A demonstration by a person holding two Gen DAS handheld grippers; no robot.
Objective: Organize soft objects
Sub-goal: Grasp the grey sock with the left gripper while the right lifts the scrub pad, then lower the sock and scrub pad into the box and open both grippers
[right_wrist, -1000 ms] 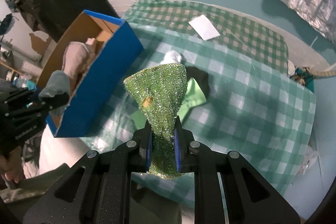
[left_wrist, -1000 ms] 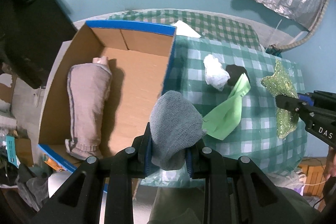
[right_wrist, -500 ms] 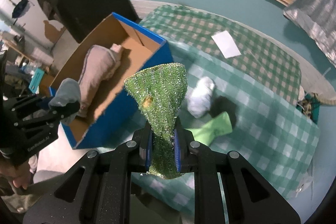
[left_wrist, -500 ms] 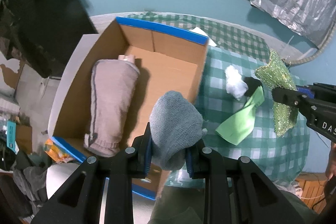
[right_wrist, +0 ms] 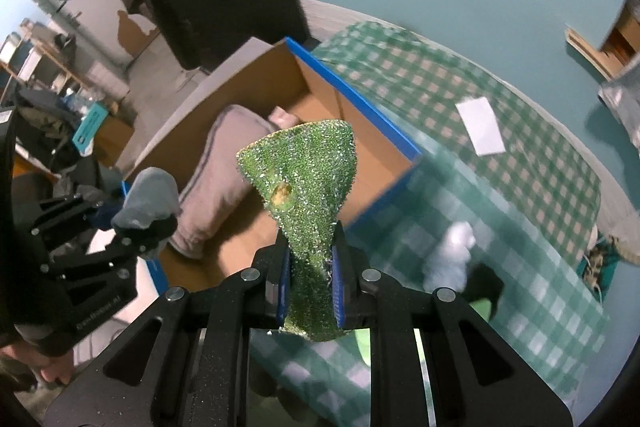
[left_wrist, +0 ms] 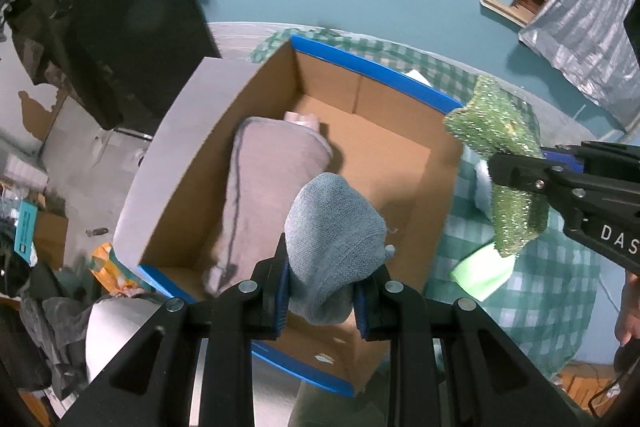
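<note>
My left gripper (left_wrist: 320,301) is shut on a grey knitted sock (left_wrist: 332,227) and holds it above the near end of an open cardboard box (left_wrist: 384,155) with blue outer walls. A mauve rolled cloth (left_wrist: 264,183) lies inside the box along its left wall. My right gripper (right_wrist: 311,281) is shut on a glittery green cloth (right_wrist: 308,179) and holds it in the air over the box's right edge; it also shows in the left wrist view (left_wrist: 500,135). The left gripper with the sock shows in the right wrist view (right_wrist: 148,195).
The box (right_wrist: 360,111) sits at the left end of a green checked tablecloth (right_wrist: 520,155). On the cloth lie a white bundle (right_wrist: 452,251), a black item (right_wrist: 486,281), a light green cloth (left_wrist: 482,273) and a white paper (right_wrist: 482,125). Clutter fills the floor at left.
Both grippers have moved left towards the box, each still holding its cloth. The sock is now over the box's inside and the green cloth has reached the box's right edge.
</note>
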